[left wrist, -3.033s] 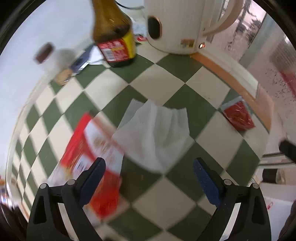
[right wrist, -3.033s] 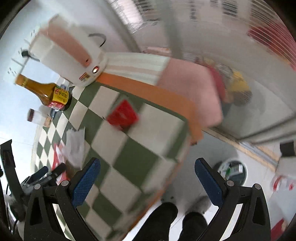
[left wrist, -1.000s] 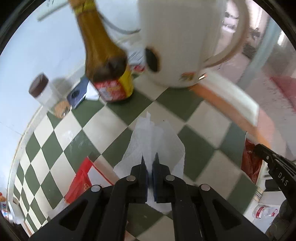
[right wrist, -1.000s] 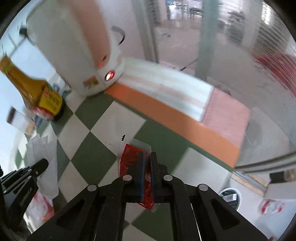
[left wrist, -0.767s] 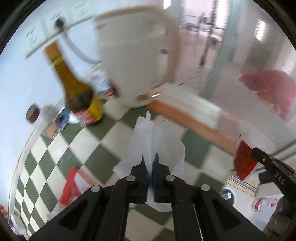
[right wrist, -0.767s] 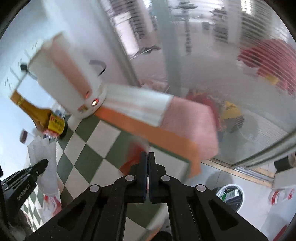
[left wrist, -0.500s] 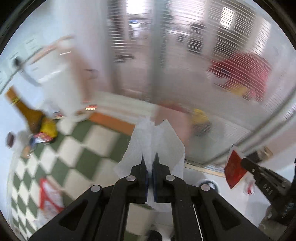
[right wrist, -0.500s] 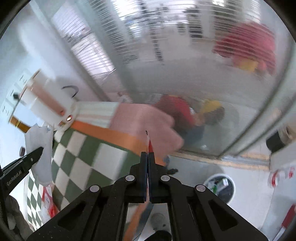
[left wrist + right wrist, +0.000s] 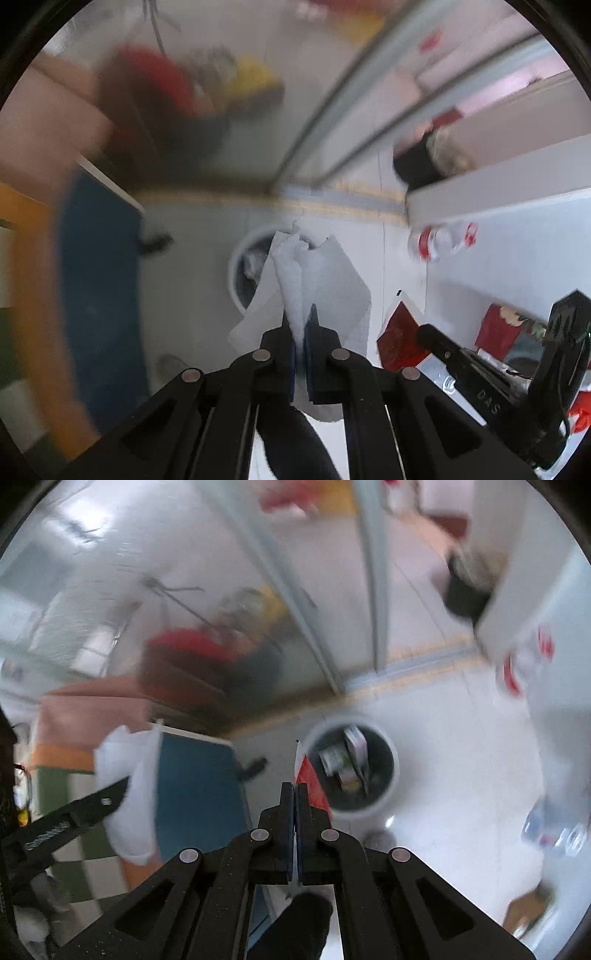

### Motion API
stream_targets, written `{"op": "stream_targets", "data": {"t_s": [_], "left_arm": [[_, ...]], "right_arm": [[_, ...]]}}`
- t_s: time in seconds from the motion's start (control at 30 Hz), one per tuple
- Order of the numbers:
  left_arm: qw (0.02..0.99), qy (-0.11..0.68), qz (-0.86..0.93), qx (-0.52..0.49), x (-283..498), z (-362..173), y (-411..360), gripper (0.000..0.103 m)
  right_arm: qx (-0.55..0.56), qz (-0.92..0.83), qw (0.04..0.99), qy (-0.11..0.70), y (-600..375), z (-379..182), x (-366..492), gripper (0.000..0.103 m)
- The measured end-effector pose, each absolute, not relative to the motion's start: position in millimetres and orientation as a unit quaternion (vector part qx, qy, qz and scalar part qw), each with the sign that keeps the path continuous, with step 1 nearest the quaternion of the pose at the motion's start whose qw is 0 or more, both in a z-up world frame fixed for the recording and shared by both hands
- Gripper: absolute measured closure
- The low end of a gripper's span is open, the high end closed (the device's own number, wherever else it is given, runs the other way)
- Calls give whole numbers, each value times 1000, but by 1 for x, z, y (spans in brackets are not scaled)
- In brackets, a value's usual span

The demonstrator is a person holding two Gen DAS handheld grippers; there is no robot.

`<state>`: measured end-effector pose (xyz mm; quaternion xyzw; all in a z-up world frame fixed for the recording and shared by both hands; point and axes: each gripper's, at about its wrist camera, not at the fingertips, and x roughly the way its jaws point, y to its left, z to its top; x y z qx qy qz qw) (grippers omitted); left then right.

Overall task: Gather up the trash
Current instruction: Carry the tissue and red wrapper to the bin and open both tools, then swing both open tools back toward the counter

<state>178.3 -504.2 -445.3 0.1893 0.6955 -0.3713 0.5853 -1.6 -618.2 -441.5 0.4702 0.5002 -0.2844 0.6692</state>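
**Both pieces gripped, drop into bin still pending**

Left wrist view: left gripper (image 9: 299,325) clamped on white tissue (image 9: 317,273), overlapping bin (image 9: 236,266) at centre.

Right wrist view: right gripper (image 9: 294,794) pinching red wrapper (image 9: 312,779), bin (image 9: 391,760) right of centre; neither released.

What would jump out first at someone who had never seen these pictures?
Probably the white paper napkin pinched in the left gripper, fanning out across the middle of the left wrist view. Beside it, the right gripper is shut on a red packet, and both hang above a round white trash bin on the pale floor, already holding some rubbish. The background is blurred.
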Motion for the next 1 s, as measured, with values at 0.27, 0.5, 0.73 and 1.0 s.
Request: {"op": "stream_targets", "data": {"t_s": [0.27, 0.5, 0.73, 1.0], "left_arm": [[533, 738, -333, 244, 144, -666, -553, 99], [548, 706, -328, 307, 144, -737, -554, 6], [576, 677, -307, 340, 141, -714, -542, 0], [647, 604, -290, 364, 135, -589, -528, 0]], "right_arm": [[546, -273, 612, 503, -637, -668, -50, 102], [548, -250, 589, 538, -644, -791, -47, 101], [508, -275, 578, 576, -642, -796, -57, 13], [405, -321, 604, 607, -639, -695, -58, 0]]}}
